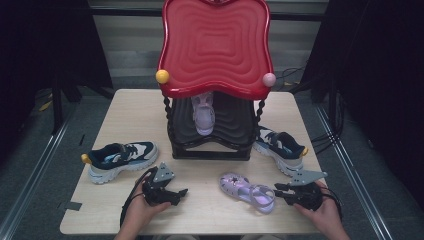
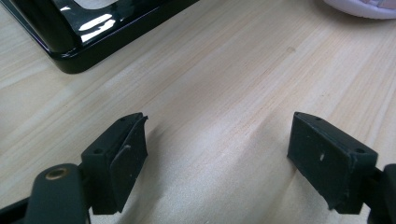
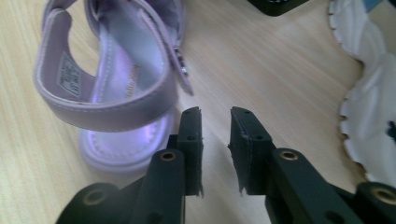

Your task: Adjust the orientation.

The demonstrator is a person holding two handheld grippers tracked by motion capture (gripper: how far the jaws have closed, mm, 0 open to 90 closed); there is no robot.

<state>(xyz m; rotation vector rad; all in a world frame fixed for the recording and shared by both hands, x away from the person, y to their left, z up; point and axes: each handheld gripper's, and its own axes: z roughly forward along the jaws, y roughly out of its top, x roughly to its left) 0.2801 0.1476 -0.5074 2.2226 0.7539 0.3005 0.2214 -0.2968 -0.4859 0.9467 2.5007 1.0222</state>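
- Lilac sandal (image 1: 248, 189) lies on the wooden table (image 1: 125, 112), near the front edge, right of centre; toe toward the left, heel toward the right gripper (image 1: 280, 190); translucent, glossy lilac, with a broad heel strap, a printed label inside that strap and small studs on the front strap.
- Right gripper sits just beside the sandal's heel; in the right gripper view its jaws stand close together with a narrow gap, nothing between them; the near-side pad is just beside the sole edge (image 3: 116, 161); contact cannot be told.
- Left gripper (image 1: 181, 192) rests low over bare table, jaws spread wide, holding nothing.
- Second lilac sandal (image 1: 203, 114) stands on the lower tier of the red-and-black rack (image 1: 215, 45); a navy-and-white trainer (image 1: 120, 159) lies to the left, another (image 1: 281, 148) to the right.
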